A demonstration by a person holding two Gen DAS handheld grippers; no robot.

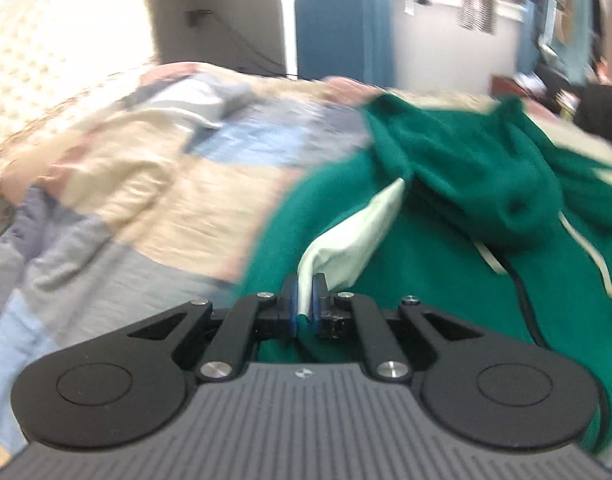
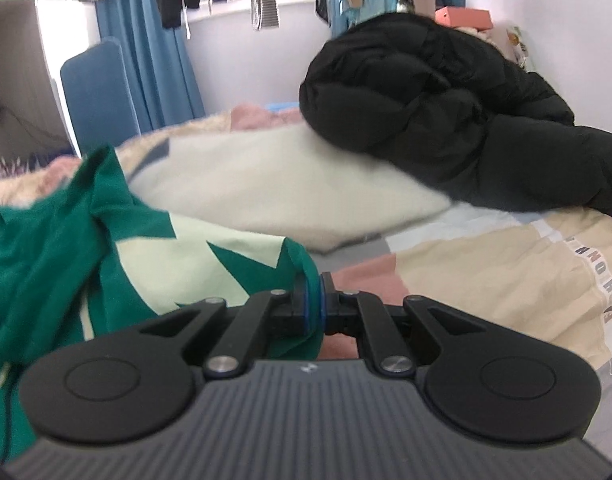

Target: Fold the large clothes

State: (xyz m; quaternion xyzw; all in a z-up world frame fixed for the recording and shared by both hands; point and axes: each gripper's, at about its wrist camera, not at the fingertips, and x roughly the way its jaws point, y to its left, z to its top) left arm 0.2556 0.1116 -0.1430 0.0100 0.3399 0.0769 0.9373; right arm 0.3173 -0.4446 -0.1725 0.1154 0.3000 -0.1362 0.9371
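A green hoodie (image 1: 446, 208) with pale mint panels and a white drawstring lies bunched on a patchwork bedspread (image 1: 146, 184). In the left wrist view my left gripper (image 1: 305, 300) is shut on a pale mint fold of it, the cloth pinched between the blue pads. The right wrist view shows the same green hoodie (image 2: 66, 240) spread to the left, its hood crumpled. My right gripper (image 2: 314, 296) is shut on a green edge of it, just above the bedspread (image 2: 486, 264).
A black puffer coat (image 2: 446, 112) is heaped at the far right of the bed, next to a cream blanket (image 2: 286, 188). Beyond stand a blue padded panel (image 2: 98, 92), blue curtains and hanging clothes (image 2: 262, 0). A cream quilted headboard (image 1: 58, 40) rises at left.
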